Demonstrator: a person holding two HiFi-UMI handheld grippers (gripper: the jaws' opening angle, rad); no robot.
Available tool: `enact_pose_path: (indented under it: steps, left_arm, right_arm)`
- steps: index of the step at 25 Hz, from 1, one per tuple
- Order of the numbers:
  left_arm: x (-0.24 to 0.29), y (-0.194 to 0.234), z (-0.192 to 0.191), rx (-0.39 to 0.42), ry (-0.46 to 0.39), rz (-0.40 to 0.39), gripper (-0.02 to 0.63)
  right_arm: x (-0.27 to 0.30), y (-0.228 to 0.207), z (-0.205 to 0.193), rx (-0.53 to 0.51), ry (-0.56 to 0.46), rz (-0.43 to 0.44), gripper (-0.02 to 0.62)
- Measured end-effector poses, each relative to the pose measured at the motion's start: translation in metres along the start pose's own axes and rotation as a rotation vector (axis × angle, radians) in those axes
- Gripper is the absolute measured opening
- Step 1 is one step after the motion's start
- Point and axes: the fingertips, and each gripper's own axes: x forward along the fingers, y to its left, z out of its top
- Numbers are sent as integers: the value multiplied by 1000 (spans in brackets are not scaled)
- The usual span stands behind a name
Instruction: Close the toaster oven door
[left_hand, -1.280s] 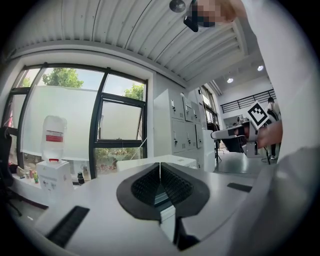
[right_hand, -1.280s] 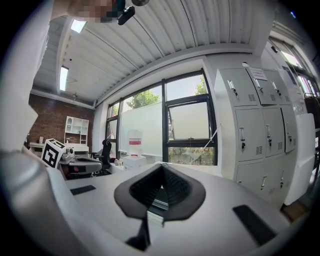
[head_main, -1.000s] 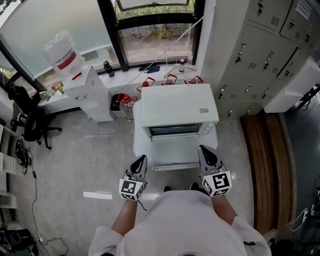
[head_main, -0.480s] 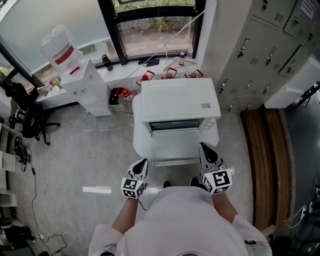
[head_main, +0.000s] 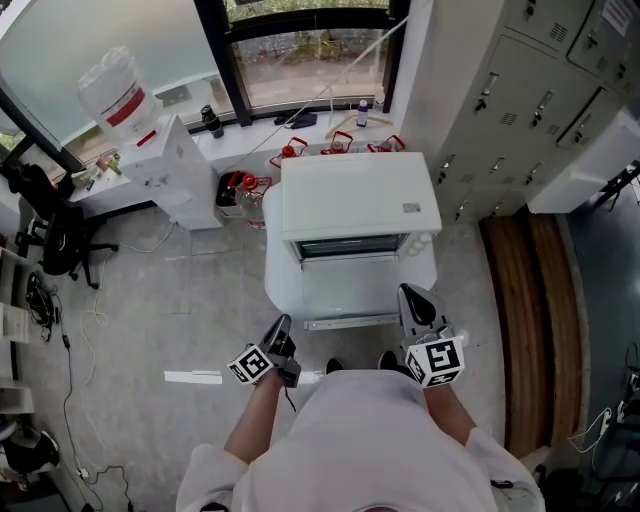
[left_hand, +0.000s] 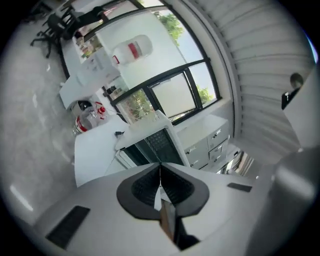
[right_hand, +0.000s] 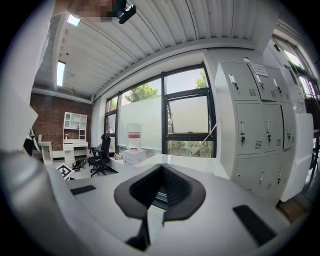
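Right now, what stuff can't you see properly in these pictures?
- Inside of the toaster oven: in the head view, its own white top covers everything but a dark strip.
- The label on the oven's top: in the head view, it is too small to read.
- The open door: in the right gripper view, the right tool blocks most of it.
- The red-handled containers behind the oven: in the head view, they are small and partly hidden by the oven.

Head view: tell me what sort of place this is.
Most likely an office or workroom, not a home kitchen: a wall of grey metal lockers, a water dispenser by the window, and an office chair.
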Motion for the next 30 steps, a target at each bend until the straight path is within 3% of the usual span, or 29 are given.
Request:
enact_pose_path:
  steps: [5,12,21,22,24,30]
  left_arm:
    - [3,12,-5,-208,-30,-72,21]
    - [-2,35,-15,-290,-54,-58,21]
    - [-1,46,-25,-263,-20,-24,25]
    - [-1,47,-27,-261,-9,-20,37]
    - [-1,50,-30,-262,9,-16,122]
    - [-4,73,-40,-281,41,43,172]
  right_arm:
    - [-2,-1,-2,-4,7,-5,8]
    - [-7,-5,-6,0,21,-18,8]
    - [-10,-5,-9,2,25,-21,8]
    - [-10,-5,-9,2,24,-20,8]
    - [-11,-4,-9,1,24,-20,8]
    - [-10,-5,-9,2,27,-26,8]
